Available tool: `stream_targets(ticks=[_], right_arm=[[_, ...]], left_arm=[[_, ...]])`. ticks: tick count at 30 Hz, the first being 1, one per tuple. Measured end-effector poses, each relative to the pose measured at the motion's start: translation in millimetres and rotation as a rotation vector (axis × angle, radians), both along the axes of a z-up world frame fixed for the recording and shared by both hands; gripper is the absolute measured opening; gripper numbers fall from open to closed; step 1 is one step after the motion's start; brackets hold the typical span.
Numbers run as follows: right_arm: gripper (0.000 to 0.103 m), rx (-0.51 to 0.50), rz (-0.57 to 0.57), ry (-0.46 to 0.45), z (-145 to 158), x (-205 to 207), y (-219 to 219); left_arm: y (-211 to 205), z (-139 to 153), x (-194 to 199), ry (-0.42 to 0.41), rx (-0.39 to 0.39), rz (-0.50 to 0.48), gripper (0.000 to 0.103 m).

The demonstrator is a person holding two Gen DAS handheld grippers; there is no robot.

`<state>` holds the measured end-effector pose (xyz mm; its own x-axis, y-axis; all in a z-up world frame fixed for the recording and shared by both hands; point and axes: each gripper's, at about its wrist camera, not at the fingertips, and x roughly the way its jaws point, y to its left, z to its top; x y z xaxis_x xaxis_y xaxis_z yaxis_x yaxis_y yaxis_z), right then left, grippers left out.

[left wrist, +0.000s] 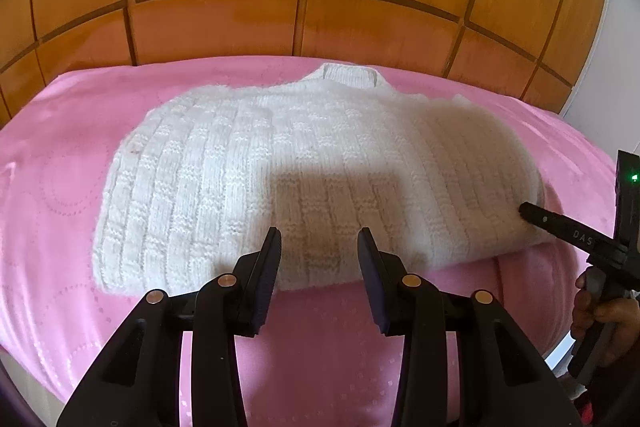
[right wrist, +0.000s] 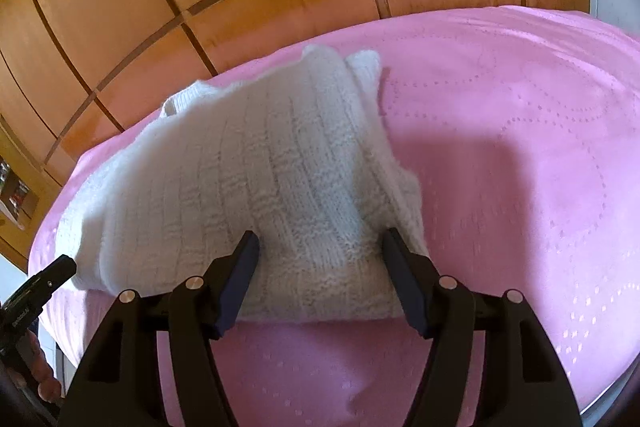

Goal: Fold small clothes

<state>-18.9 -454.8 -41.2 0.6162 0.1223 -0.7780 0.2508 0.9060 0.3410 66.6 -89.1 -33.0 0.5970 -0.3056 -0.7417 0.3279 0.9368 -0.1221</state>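
Fingers of both grippers, left gripper (left wrist: 319, 247) and right gripper (right wrist: 320, 251), spread wide over one white knitted sweater (left wrist: 304, 179); only the right view shows its folded sleeve (right wrist: 366, 75).

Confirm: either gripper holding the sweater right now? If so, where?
Nothing held. Left gripper and right gripper are both open at the near hem of the white sweater.

We can read only one piece of lettering: the pale capitals "DAS" on the black finger of the right tongs (left wrist: 560, 223), seen from the left wrist view, where the word runs on behind the body of the tool and is cut off (so we cannot give the rest). In the right wrist view the left tongs (right wrist: 44, 283) carry a small pale marking too, but it is too blurred for us to read.
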Motion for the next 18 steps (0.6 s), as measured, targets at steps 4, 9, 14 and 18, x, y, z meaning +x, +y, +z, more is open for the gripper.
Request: stream_targets(ticks=[4,9,14,18], right_arm=[[0.064,0.027,0.002,0.006,6,-1,-4],[0.069,0.098,-0.03,-0.024,21,-8,-19],[0.076,0.156,-0.111,-0.056,28,-10,-46],[0.079,0.194,-0.152,-0.017,13,-1,-63]], left_arm=[[-2,-2,-1,0.003,0.013,0.001,0.039],[-1,-5,2,0.011,0.022,0.01,0.052],[2,-7,2,0.007,0.027,0.026,0.06],[6,-10,3,0.012,0.027,0.043,0.06]])
